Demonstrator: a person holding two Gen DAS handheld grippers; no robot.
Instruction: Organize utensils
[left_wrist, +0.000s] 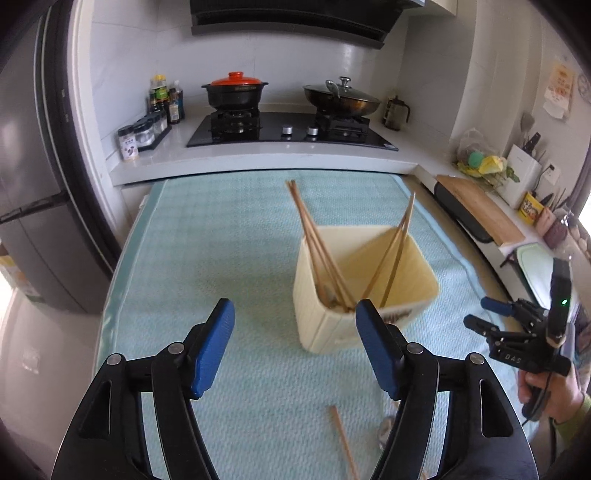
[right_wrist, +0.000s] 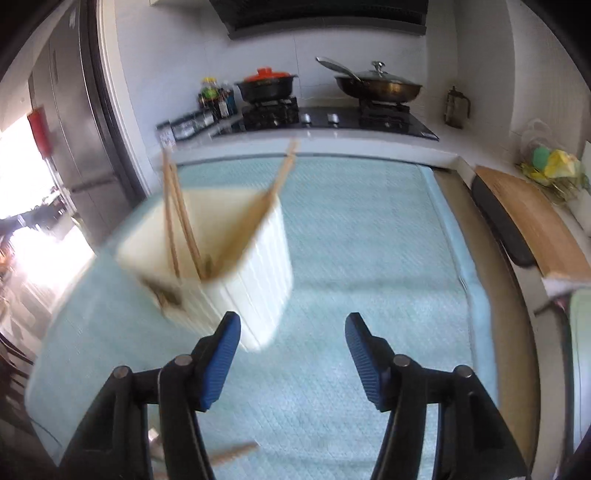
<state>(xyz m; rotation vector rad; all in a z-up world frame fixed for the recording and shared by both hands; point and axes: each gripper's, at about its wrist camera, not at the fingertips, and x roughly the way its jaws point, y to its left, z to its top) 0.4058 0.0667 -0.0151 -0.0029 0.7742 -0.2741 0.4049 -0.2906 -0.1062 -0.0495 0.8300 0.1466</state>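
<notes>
A cream utensil holder (left_wrist: 369, 291) stands on the light blue mat (left_wrist: 229, 236) and holds several wooden chopsticks (left_wrist: 317, 240). My left gripper (left_wrist: 295, 347) is open and empty, just short of the holder. A loose chopstick (left_wrist: 343, 439) lies on the mat under it, beside a small grey object (left_wrist: 386, 428) half hidden by the right finger. My right gripper (right_wrist: 293, 354) is open and empty, to the right of the holder (right_wrist: 236, 273); it also shows in the left wrist view (left_wrist: 484, 312). A chopstick tip (right_wrist: 236, 452) lies below its left finger.
A gas stove (left_wrist: 291, 129) with a black pot (left_wrist: 234, 94) and a lidded wok (left_wrist: 341, 98) stands behind the mat. Spice jars (left_wrist: 142, 136) are at the left, a fridge (left_wrist: 33, 184) further left. A wooden cutting board (left_wrist: 480, 210) lies on the right counter.
</notes>
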